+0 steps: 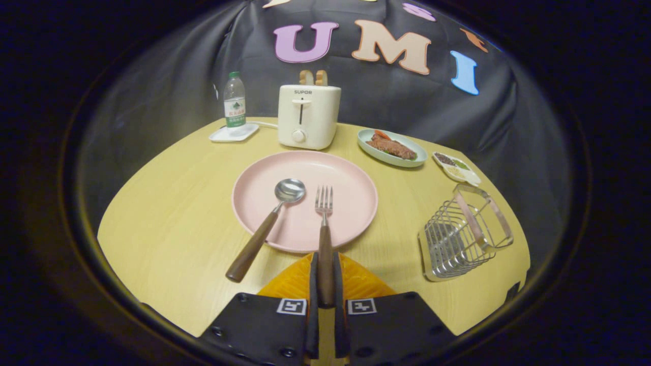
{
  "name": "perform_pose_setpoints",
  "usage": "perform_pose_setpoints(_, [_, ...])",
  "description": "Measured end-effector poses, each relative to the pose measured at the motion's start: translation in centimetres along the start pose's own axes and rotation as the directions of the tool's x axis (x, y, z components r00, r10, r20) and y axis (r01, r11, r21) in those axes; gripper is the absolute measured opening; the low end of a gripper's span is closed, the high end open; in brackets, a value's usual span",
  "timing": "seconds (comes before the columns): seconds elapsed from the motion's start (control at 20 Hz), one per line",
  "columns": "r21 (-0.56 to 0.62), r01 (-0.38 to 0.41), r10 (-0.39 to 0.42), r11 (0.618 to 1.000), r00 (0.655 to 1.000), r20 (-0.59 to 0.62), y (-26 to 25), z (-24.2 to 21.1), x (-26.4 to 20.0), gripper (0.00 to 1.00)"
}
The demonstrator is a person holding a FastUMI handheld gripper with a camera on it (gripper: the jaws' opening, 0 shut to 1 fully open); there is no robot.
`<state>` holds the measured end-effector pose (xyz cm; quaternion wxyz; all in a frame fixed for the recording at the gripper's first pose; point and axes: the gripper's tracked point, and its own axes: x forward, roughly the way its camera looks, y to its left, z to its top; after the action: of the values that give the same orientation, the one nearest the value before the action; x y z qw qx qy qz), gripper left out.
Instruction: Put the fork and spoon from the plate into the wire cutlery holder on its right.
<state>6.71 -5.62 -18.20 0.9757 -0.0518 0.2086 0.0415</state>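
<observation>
The tool [325, 277] grips the fork [324, 229] by its handle, tines on the plate [351, 178]. The spoon [269, 223] lies beside it, handle over the rim. The holder [463, 236] stands right of the plate, near the table [173, 213] edge, bare table between.

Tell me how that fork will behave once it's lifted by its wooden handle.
The fork looks rigid, so it shouldn't flex. The tongs are closed on the handle's near end, so the metal head may droop forward. The smooth rounded handle could twist in the grip.
</observation>
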Motion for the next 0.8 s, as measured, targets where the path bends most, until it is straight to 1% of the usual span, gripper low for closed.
perform_pose_setpoints(0.1, [0.006, -0.004, 0.004, 1.000, 1.000, 0.014, 0.2, 0.2, 0.1, 0.11])
perform_pose_setpoints(0.45, [0.050, 0.043, -0.046, 0.998, 0.997, 0.060, -0.9, 2.0, -1.1, 0.10])
perform_pose_setpoints(0.7, [0.060, 0.110, -0.112, 0.992, 0.993, 0.032, -2.7, 3.9, -3.0, 0.10])
perform_pose_setpoints(0.8, [0.069, 0.142, -0.142, 0.987, 0.990, -0.001, -3.5, 5.1, -4.4, 0.10])
